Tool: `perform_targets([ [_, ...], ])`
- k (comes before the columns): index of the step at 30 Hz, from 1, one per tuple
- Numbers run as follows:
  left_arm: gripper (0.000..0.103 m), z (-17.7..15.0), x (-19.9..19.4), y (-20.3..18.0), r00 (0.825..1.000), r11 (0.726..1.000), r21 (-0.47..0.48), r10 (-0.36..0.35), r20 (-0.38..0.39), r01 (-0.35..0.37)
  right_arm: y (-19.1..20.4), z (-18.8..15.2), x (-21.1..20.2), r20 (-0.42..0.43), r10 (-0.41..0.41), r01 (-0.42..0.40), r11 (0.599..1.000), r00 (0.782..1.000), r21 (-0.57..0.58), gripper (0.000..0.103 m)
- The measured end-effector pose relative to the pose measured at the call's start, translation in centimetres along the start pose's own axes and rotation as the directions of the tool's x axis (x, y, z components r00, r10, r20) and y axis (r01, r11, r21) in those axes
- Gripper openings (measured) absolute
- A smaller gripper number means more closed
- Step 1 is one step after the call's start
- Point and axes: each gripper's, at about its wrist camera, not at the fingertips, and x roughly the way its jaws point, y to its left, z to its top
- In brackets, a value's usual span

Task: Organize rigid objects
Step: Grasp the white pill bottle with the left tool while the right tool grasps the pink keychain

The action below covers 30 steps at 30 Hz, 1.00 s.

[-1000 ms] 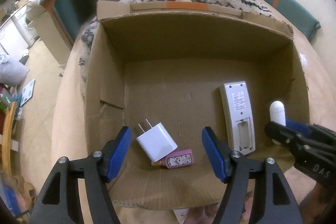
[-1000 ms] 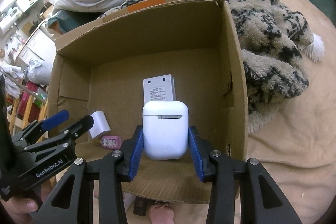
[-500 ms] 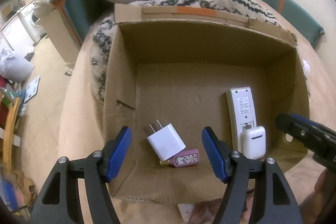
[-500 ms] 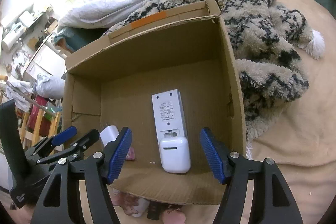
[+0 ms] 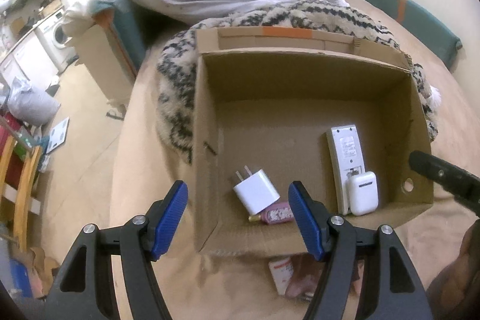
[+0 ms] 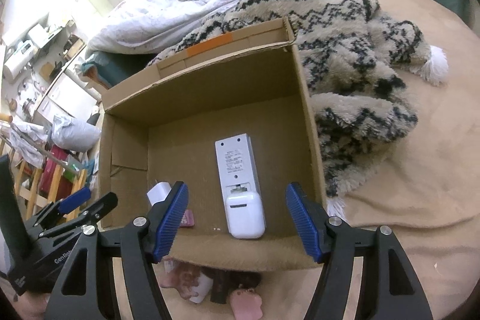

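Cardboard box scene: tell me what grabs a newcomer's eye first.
The open cardboard box on the bed dominates. On its floor a white earbud case rests on the near end of a face-down remote, with a white charger and a small pink item to their left.

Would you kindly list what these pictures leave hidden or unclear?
- Items in front of the box: right wrist view, half hidden by the box's near wall and gripper frame.
- Pink item: left wrist view, partly under the charger.
- Remote: buttons face down, near end under the earbud case.
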Motion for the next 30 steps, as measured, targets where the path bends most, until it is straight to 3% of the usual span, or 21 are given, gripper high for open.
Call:
perform_targets([
  [13,0.067,-2.4,-2.6,3.7,0.999,0.996,-0.082,0.035,-0.005,-0.035,0.0,-2.1,-2.1,-0.013,0.018,-0.018,1.0,1.0,-0.014,0.072],
  [22,0.067,-5.1,-1.6,4.4,0.994,0.99,-0.139,0.006,-0.109,-0.021,0.4,-5.1,-2.9,-0.066,0.074,-0.073,0.997,0.995,0.021,0.072],
  [30,0.067,-7.0,0.4,4.9,0.979,0.979,-0.202,-0.01,-0.204,-0.032,0.2,-6.6,-1.4,-0.148,0.058,-0.048,0.997,0.987,0.068,0.072],
])
